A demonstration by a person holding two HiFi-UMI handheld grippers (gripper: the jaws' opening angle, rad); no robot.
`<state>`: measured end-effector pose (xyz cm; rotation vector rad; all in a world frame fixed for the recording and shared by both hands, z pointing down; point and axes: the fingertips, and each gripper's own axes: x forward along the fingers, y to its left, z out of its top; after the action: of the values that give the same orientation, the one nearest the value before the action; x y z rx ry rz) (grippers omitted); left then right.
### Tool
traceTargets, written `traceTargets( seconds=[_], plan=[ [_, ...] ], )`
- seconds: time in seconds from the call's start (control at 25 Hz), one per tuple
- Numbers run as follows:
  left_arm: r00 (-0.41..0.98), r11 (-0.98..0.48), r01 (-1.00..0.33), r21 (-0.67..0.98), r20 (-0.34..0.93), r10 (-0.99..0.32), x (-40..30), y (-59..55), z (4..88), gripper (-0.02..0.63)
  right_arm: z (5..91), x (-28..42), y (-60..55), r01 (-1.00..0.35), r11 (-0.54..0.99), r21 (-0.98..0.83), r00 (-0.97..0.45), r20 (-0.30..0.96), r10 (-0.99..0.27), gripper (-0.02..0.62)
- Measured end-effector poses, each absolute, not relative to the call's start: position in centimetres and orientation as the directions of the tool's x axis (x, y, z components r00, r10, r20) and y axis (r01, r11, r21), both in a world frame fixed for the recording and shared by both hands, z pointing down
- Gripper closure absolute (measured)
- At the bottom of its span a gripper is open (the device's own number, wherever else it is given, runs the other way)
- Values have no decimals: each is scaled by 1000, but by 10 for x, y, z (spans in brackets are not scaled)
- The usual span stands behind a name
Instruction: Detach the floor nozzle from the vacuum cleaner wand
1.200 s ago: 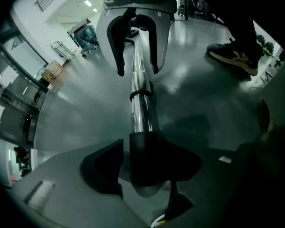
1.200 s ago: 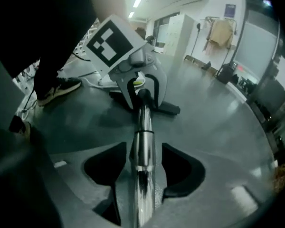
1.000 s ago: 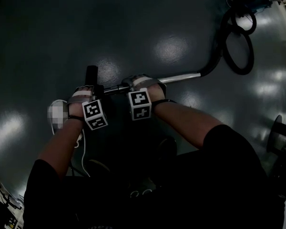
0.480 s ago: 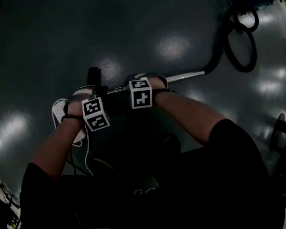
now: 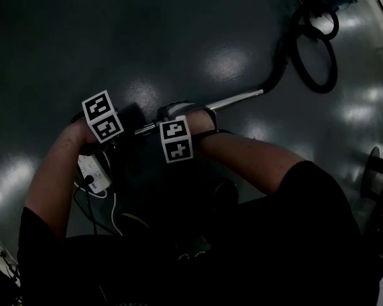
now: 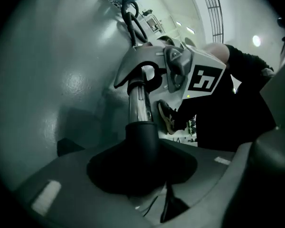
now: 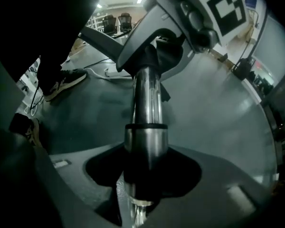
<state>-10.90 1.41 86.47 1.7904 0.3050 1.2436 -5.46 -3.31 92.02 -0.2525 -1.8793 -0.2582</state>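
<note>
Shiny metal pipe (image 7: 147,94) sits clamped in the right claw (image 7: 145,175), whose jaws have just been closing. The left claw (image 6: 142,172) squeezes the black nozzle neck (image 6: 141,136) on the pipe's end.

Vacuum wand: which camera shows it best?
Right gripper view: the wand runs up its middle, close and bright. Head view shows a thin dim strip; left gripper view, a short stretch above the black nozzle neck.

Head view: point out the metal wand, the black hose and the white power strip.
metal wand (image 5: 237,98): head view, middle of the bare chrome tube.
black hose (image 5: 281,64): head view, curve just beyond the wand.
white power strip (image 5: 93,173): head view, middle of its top face.
</note>
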Motion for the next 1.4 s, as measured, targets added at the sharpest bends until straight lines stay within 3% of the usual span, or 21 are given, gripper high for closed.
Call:
traceTargets(
  seconds=[0.16, 0.32, 0.48, 0.56, 0.64, 0.76, 0.92, 1.0, 1.08, 1.16, 1.24, 1.32, 1.4],
  plan=[
    [402, -730, -328, 599, 788, 466, -104, 10, 861, 439, 910, -51, -32, 310, 951, 19, -338, 937, 91, 396],
    [218, -935, -297, 194, 967, 131, -116, -6, 864, 450, 895, -56, -30, 282, 956, -77, -374, 909, 183, 407],
    [33, -966, -133, -220, 974, -226, -138, -35, 864, 459, 881, -66, -37, 212, 965, -152, -413, 881, 230, 413],
    [-4, -950, -72, -305, 952, -305, -145, -44, 864, 459, 879, -71, -39, 180, 969, -170, -421, 877, 232, 417],
    [29, -972, -113, -206, 977, -211, -146, -39, 867, 465, 880, -74, -38, 174, 970, -168, -424, 877, 228, 420],
    [169, -955, -231, 187, 974, 150, -143, -15, 865, 477, 879, -75, -32, 206, 967, -148, -430, 874, 225, 417],
    [368, -683, -307, 663, 745, 557, -134, 18, 836, 474, 872, -84, -27, 236, 969, -76, -443, 879, 176, 417],
    [431, -564, -329, 758, 651, 624, -131, 21, 827, 474, 872, -84, -29, 242, 969, -38, -440, 886, 145, 416],
    [442, -566, -349, 747, 663, 603, -127, 19, 827, 475, 874, -82, -31, 245, 969, -39, -429, 892, 144, 416],
    [365, -720, -361, 593, 800, 476, -127, 12, 835, 479, 875, -79, -32, 236, 968, -86, -419, 890, 181, 419],
    [210, -926, -286, 247, 959, 191, -133, -8, 845, 479, 873, -72, -33, 224, 963, -152, -410, 881, 235, 417],
    [109, -981, -144, -133, 983, -150, -138, -32, 848, 479, 871, -67, -35, 215, 957, -193, -401, 876, 267, 419],
    [99, -943, -74, -325, 938, -331, -141, -44, 847, 480, 869, -68, -37, 209, 959, -190, -401, 878, 261, 422]
  ],
)
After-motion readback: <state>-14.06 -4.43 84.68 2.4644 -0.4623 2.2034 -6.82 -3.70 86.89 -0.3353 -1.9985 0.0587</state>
